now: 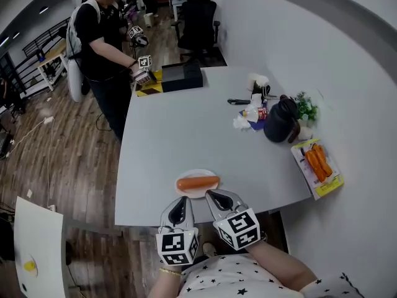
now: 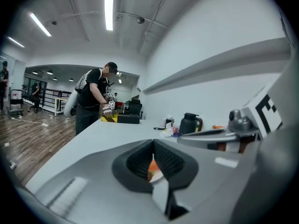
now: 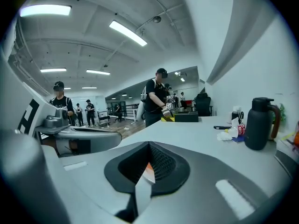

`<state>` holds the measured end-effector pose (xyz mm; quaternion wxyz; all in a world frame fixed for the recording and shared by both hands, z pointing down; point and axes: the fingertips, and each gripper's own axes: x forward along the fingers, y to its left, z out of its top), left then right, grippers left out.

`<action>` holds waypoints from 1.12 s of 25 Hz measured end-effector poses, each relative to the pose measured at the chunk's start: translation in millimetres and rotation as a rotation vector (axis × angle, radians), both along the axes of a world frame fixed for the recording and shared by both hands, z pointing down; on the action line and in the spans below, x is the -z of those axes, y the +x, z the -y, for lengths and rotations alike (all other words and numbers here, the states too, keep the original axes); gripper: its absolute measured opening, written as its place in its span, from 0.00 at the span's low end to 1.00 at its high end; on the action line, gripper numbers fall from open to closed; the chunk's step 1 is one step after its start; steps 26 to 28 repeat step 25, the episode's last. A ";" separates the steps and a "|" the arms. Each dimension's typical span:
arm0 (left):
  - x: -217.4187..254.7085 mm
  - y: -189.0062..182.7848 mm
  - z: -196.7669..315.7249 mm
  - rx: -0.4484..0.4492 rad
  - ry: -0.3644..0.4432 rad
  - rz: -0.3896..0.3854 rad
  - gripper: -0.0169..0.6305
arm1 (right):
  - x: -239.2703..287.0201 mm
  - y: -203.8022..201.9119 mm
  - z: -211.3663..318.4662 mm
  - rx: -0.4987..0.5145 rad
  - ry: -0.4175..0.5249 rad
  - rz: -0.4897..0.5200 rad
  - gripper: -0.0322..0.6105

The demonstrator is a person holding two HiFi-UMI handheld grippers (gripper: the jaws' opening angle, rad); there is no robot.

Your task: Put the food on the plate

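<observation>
Grey table (image 1: 186,129), with the sausage (image 1: 198,182) already lying on the plate (image 1: 189,193) by the near edge.
We hold the left gripper (image 1: 182,200) and right gripper (image 1: 210,194) clenched and empty, just short of the plate. The sausage lies crosswise ahead, nearest the right tips, with open tabletop beyond.

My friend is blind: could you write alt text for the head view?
A sausage lies on a white plate near the front edge of the grey table; the left gripper and right gripper point at it from close by, jaws shut. A black jug stands far right.
</observation>
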<state>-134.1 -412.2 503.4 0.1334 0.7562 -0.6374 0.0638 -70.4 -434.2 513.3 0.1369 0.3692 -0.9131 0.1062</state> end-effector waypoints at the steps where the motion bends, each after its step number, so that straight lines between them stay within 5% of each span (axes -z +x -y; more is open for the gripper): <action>1: 0.7 0.4 0.0 -0.001 0.000 -0.002 0.04 | 0.3 1.7 0.1 -0.008 -0.001 -0.005 0.05; 28: -0.4 8.9 -10.3 0.001 -0.021 0.007 0.04 | 2.5 15.5 -16.4 -0.026 -0.003 0.009 0.05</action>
